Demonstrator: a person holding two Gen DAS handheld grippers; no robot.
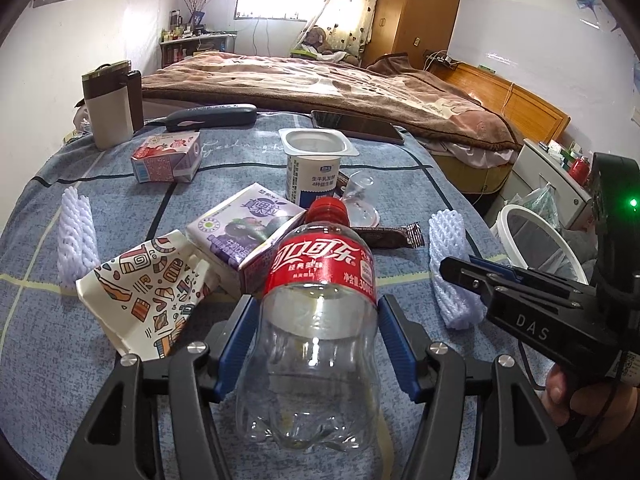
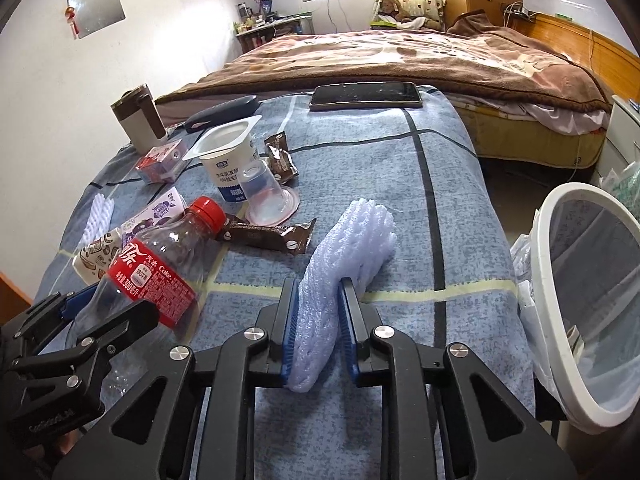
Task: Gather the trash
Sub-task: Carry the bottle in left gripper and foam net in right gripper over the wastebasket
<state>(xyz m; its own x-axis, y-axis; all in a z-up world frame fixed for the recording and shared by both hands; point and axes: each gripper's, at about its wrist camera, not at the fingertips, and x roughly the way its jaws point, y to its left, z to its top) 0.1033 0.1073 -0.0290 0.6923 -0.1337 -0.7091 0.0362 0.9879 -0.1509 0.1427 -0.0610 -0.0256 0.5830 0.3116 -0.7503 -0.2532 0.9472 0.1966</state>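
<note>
Left wrist view: the left gripper (image 1: 316, 320) has its jaws around an empty cola bottle (image 1: 316, 300) lying on the blue checked bed cover (image 1: 400, 160). The blue pads touch both sides of the bottle. Its red cap points far, away from the jaws.

Right wrist view: the right gripper (image 2: 318, 320) has narrow jaws that squeeze a white foam fruit net (image 2: 344, 248). The net's long side runs far and a bit right from the jaws. The white trash bin (image 2: 560, 280) stands near, on the right, past the bed edge. The right hand is nearer the bin, so the net could go in first.
</note>
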